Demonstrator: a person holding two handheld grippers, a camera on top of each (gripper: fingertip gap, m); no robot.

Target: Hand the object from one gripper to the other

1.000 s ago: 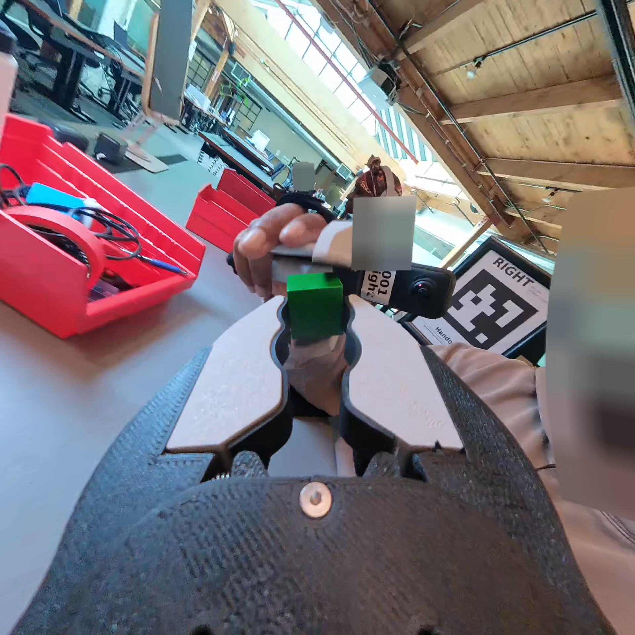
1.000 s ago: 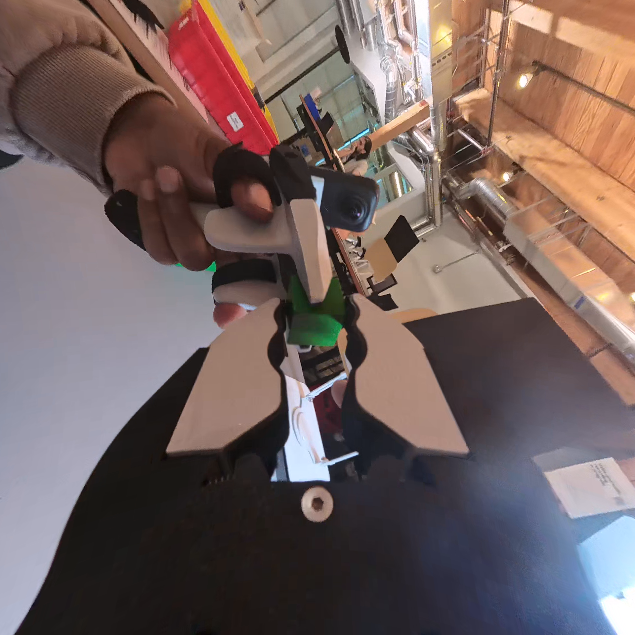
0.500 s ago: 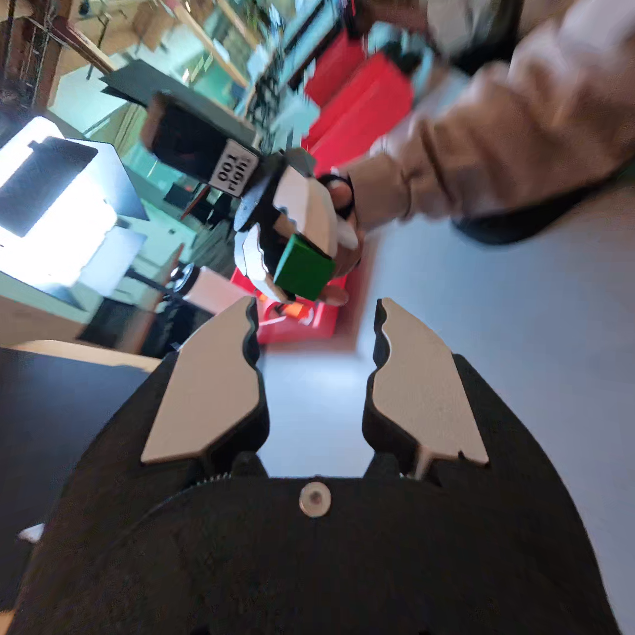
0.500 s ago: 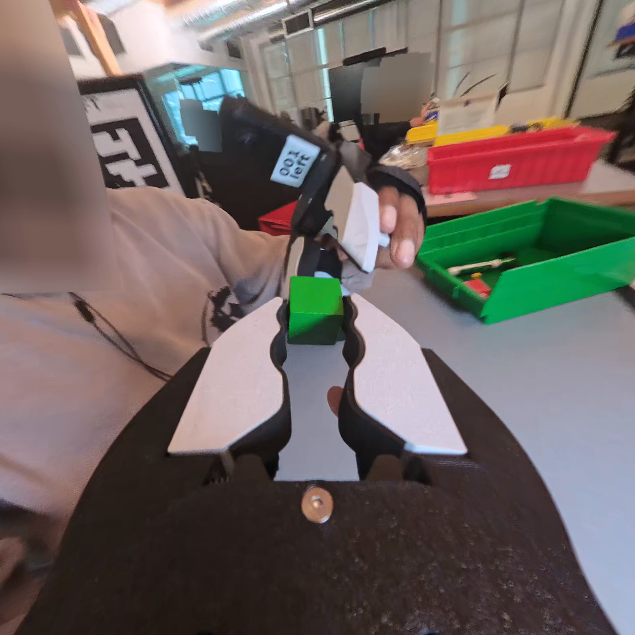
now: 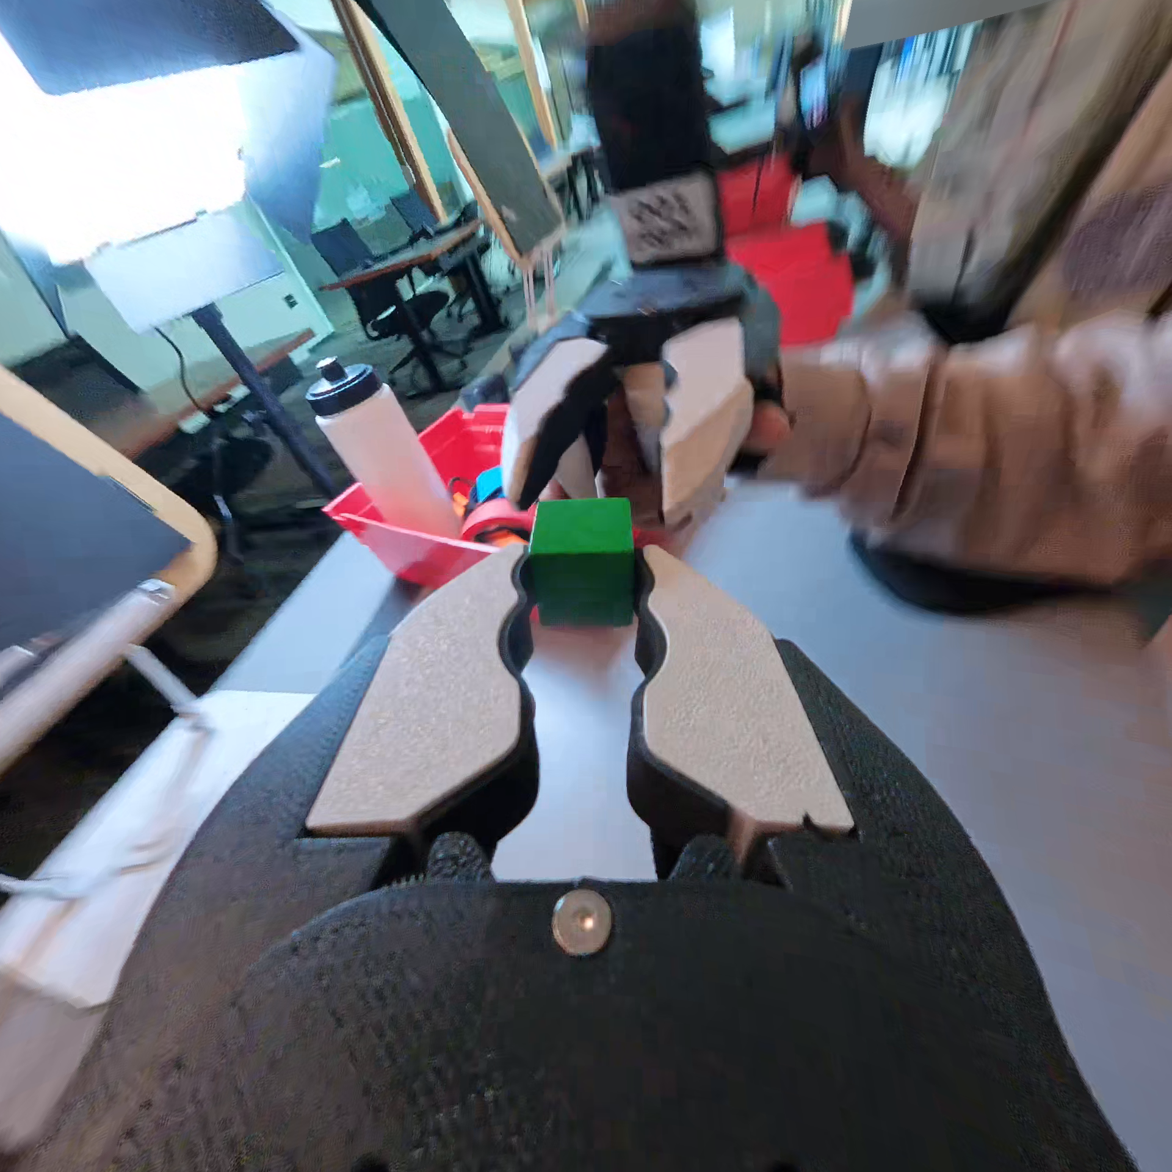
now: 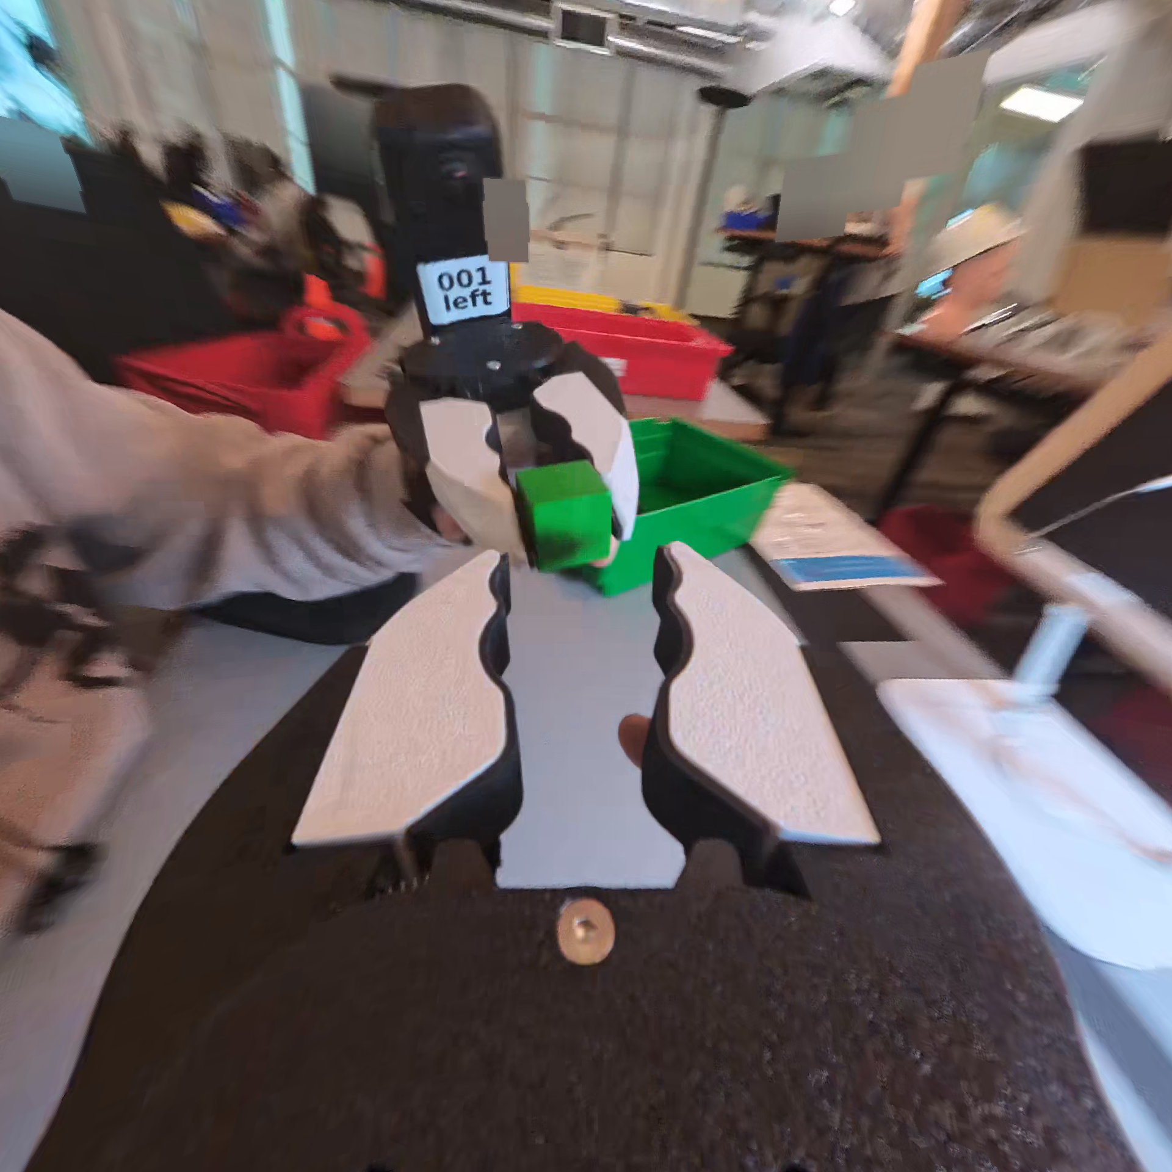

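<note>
Currently the left gripper [image 5: 581, 561] clamps the green cube [image 5: 581, 558] at its fingertips. Right gripper [image 6: 580, 561] jaws stand apart, empty, facing the cube.

In the left wrist view, the cube [image 5: 581, 558] sits mid-frame between the left claw [image 5: 580, 561] tips. The right claw [image 5: 628, 488] hangs just above and behind it. A bottle [image 5: 380, 453] stands in a bin [image 5: 412, 545] left of centre on the tabletop [image 5: 951, 729].

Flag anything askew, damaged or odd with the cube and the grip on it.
Nothing stands out. The green cube sits squarely, undamaged, clamped at the tips of the left hand-held gripper; the right hand-held gripper is open, just clear of it.
</note>
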